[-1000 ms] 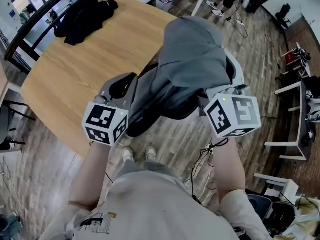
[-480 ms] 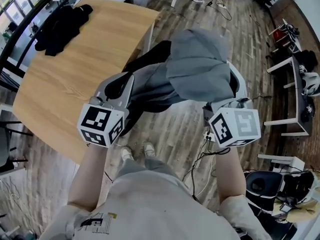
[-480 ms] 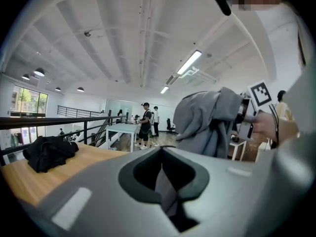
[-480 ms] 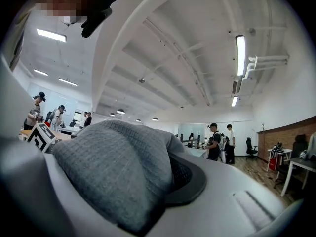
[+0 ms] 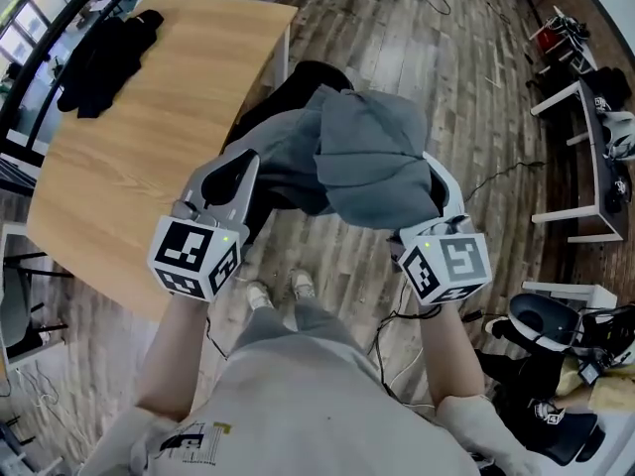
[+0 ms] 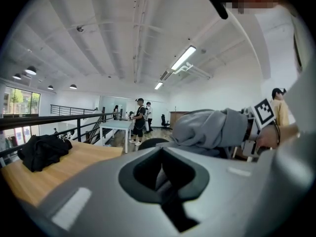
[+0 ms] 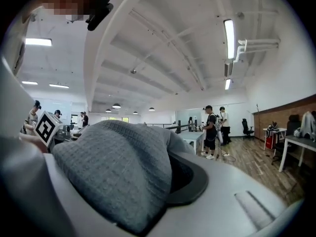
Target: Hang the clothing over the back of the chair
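Observation:
A grey garment hangs bunched between my two grippers, above a black chair whose top shows just beyond it. My left gripper is shut on the garment's darker left part. My right gripper grips the right side; its jaws have just been opening a little, with the cloth still between them. In the left gripper view the garment lies ahead past the left gripper, above the chair's rounded top. In the right gripper view the knit cloth drapes over the right gripper and hides its tips.
A wooden table stands to the left with a black piece of clothing on its far corner. White desks stand at the right, cables lie on the wood floor, and dark bags sit lower right. People stand far off.
Both grippers have carried the garment rightwards away from the table and lower. The garment now sags lower between them and the chair's top shows beyond it.

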Tool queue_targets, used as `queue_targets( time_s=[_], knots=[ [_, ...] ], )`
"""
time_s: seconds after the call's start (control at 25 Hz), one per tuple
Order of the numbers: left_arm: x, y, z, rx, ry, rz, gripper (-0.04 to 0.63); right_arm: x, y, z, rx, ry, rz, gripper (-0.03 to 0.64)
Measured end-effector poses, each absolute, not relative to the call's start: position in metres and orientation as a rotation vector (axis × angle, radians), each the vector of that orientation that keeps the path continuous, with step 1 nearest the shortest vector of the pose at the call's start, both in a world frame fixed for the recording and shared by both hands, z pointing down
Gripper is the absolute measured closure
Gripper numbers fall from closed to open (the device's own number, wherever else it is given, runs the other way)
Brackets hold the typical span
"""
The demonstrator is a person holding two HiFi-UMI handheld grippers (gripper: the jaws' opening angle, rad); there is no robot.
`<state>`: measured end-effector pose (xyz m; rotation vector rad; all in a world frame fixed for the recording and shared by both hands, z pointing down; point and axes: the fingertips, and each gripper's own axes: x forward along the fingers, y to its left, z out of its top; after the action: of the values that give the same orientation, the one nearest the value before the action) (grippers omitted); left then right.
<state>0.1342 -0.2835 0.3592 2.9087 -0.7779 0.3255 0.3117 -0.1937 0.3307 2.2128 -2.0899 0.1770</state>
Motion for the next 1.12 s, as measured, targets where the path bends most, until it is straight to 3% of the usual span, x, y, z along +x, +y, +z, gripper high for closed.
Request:
queue_targets(
  time_s=[0.2, 0.64, 1.12],
  knots=[
    [0.130, -0.276, 0.366, 2.915, -0.782, 0.344, 0.594, 0.313, -0.182, 0.372, 2.197, -2.046, 0.302, 0.510],
    [0.126, -0.270, 0.386, 2.894, -0.814, 0.380, 0.594, 0.309, -0.175, 0.441, 2.123, -1.971, 0.493, 0.383],
    [0.127, -0.266, 0.387, 2.900, -0.811, 0.406, 0.594, 0.311, -0.158, 0.434, 2.064, -1.984, 0.508, 0.265]
  ],
)
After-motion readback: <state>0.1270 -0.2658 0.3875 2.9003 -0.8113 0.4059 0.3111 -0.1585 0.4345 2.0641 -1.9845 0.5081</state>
